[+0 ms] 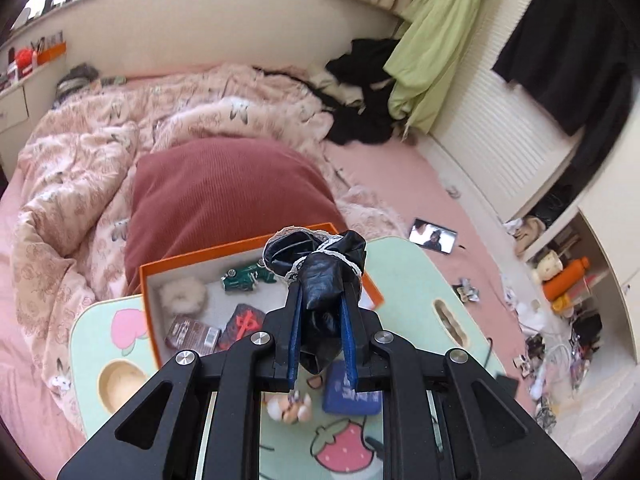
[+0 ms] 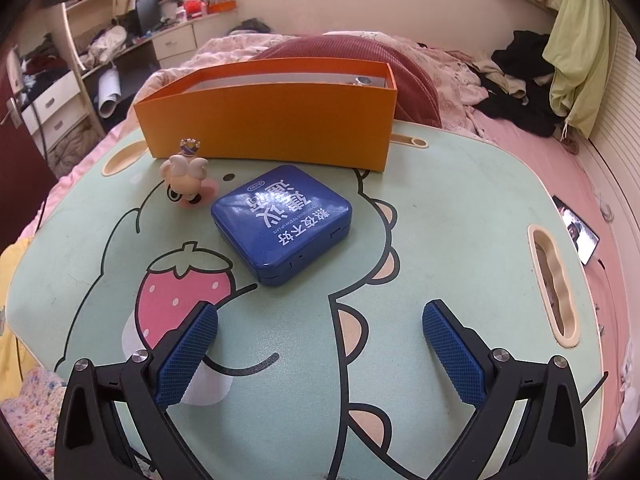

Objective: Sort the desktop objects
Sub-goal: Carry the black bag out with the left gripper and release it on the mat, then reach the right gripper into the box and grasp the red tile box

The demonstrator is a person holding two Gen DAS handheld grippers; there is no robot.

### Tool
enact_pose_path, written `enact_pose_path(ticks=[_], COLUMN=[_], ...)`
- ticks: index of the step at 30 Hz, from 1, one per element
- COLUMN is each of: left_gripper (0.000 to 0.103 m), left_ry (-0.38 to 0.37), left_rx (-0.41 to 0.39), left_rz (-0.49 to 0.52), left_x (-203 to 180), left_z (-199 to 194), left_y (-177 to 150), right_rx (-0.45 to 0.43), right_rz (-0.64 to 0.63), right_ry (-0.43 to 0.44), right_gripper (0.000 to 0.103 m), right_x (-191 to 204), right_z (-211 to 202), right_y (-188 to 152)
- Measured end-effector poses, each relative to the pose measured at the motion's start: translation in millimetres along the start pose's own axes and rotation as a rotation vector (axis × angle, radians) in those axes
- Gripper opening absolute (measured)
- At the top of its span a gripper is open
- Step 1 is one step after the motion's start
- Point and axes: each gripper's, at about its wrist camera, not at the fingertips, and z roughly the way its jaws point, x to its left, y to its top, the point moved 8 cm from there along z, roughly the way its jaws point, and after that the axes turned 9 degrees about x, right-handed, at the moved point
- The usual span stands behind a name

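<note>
My left gripper is clamped on a black bow, held above the orange box. My right gripper hangs with jaws wide, nothing between them, over the table, near the blue tin; a figurine stands beside the box.

A: What lies ahead of the right gripper?
B: Its jaws stand wide apart over the green cartoon lap table, gripping nothing.
A: And beyond?
B: A blue tin lies flat, a small winged figurine just beside it, the orange box behind both.
</note>
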Motion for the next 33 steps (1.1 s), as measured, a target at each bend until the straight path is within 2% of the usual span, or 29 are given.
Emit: enact_pose_path(ticks=[3, 7, 9, 11, 14, 16, 17, 19, 21, 26, 29, 30, 31, 33], left_gripper=[0.018, 0.018, 0.018, 0.018, 0.021, 0.039, 0.044, 0.062, 0.073, 0.083, 0.085, 0.095, 0.103, 0.103], left_ry=[0.023, 0.14, 0.142, 0.123, 0.177, 0.217, 0.228, 0.191, 0.16, 0.263, 0.314, 0.39, 0.417, 0.401], left_rx=[-0.002, 0.039, 0.073, 0.072, 0.056, 0.099, 0.122, 0.12, 0.1, 0.058, 0.125, 0.097, 0.078, 0.08], left_rz=[-0.009, -0.105, -0.163, -0.212, -0.211, -0.193, -0.196, -0.189, -0.159, -0.125, -0.143, -0.094, -0.074, -0.067], left_x=[6, 31, 40, 46, 43, 43, 43, 36, 26, 31, 47, 48, 48, 48], left_z=[-5, 9, 19, 24, 33, 52, 58, 64, 62, 49, 64, 65, 65, 66], left_y=[-38, -96, -119, -136, -154, -163, -167, -172, -175, -180, -192, -195, -196, -196], right_rx=[0.0, 0.0, -0.001, -0.001, -0.001, -0.001, -0.002, -0.002, -0.002, -0.003, -0.003, -0.004, -0.004, -0.002], right_rz=[-0.001, -0.002, -0.002, -0.003, -0.003, -0.003, -0.003, -0.002, -0.002, -0.002, -0.001, -0.004, -0.002, -0.003], right_ry=[0.0, -0.001, -0.001, -0.002, -0.001, -0.002, -0.002, -0.001, -0.002, -0.002, -0.003, -0.005, -0.004, -0.004], right_gripper=[0.102, 0.102, 0.102, 0.102, 0.102, 0.102, 0.102, 0.102, 0.102, 0.102, 0.103, 0.103, 0.103, 0.103], right_x=[0, 0, 0, -1, -1, -1, -1, -1, 0, -1, -1, -1, -1, 0], right_z=[0, 0, 0, 0, 0, 0, 0, 0, 0, 0, 0, -1, -1, -1], right_y=[0, 0, 0, 0, 0, -1, -1, -1, -1, -1, -1, -1, 0, 0])
